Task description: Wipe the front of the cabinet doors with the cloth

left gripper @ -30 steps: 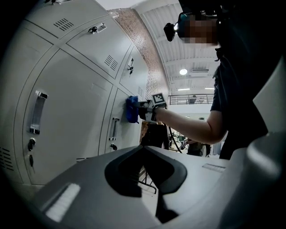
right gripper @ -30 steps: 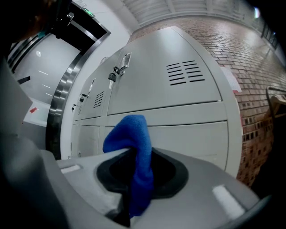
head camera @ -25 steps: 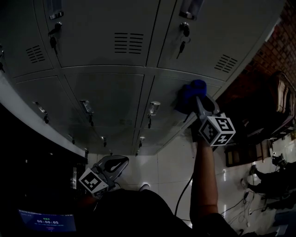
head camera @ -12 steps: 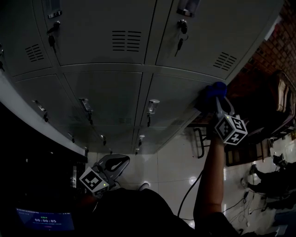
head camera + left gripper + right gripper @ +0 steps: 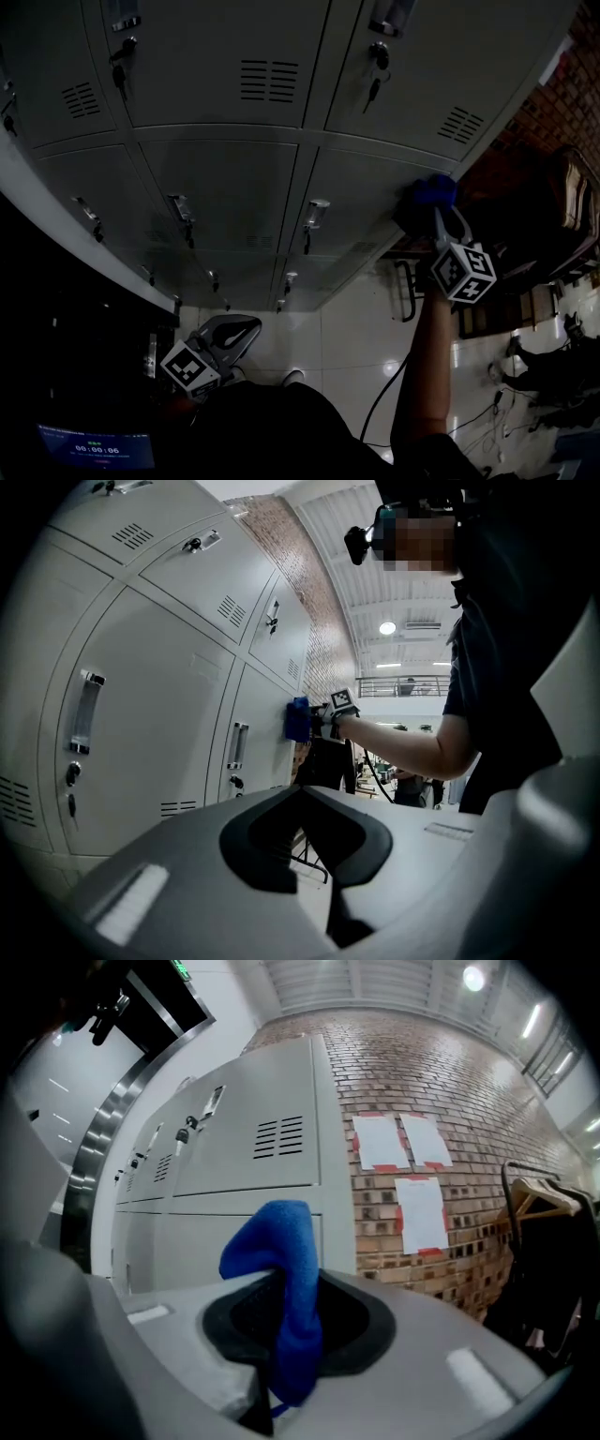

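A bank of grey metal locker doors [image 5: 234, 197] fills the head view. My right gripper [image 5: 433, 208] is shut on a blue cloth [image 5: 428, 193] and presses it against the right edge of the rightmost middle door [image 5: 366, 192]. In the right gripper view the blue cloth [image 5: 284, 1288] sticks up between the jaws, with the locker doors [image 5: 244, 1147] to the left. My left gripper [image 5: 228, 332] hangs low near the floor, shut and holding nothing. In the left gripper view the cloth [image 5: 297, 719] shows far off against a door.
A red brick wall [image 5: 412, 1129] with taped paper sheets adjoins the lockers on the right. Door handles and keys [image 5: 315, 214] stick out from the doors. A clothes rack [image 5: 544, 1241] stands at the right. Glossy tiled floor [image 5: 347, 347] lies below.
My right gripper has carried the cloth rightward across the middle door to its right edge, then held there. The left gripper has stayed low.
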`<state>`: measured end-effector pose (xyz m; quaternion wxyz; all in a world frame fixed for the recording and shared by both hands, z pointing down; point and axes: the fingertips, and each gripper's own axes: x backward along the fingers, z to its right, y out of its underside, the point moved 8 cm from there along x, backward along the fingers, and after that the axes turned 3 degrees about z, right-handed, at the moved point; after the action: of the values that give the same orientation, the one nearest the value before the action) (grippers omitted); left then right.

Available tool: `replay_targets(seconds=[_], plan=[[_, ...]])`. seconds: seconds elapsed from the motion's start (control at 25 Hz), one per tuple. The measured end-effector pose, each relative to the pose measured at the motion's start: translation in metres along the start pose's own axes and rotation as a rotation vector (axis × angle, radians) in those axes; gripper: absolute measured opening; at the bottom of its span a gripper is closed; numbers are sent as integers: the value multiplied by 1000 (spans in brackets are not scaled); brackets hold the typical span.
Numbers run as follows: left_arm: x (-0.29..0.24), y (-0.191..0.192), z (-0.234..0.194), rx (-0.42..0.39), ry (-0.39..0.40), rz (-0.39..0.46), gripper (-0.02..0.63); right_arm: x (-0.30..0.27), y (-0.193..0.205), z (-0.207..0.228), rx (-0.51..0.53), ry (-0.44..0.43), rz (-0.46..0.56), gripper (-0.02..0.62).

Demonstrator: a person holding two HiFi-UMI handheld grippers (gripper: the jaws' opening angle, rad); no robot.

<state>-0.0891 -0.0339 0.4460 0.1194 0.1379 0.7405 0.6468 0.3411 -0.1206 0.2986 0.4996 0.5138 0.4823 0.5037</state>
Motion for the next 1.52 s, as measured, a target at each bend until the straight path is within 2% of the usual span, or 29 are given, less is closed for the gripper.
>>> replay_targets(seconds=[0.36,0.56,0.92,1.12,1.52], plan=[[27,9,-4,-19,-56,3,0,-27,31,-130,8,-294,-10,71],[40,6,-3,-3,-83,9,0,-49,34,-174,32,-370,-22,71],[61,11,-7,-6,-126,18,0,-64,34,-183,19,-367,-18,71],[57,8,-5,6,-114,18,0,-64,35,-180,22,-361,-21,71],[40,7,0,9,-67,13,0,-52,38,-136,35,-284,-40,71]])
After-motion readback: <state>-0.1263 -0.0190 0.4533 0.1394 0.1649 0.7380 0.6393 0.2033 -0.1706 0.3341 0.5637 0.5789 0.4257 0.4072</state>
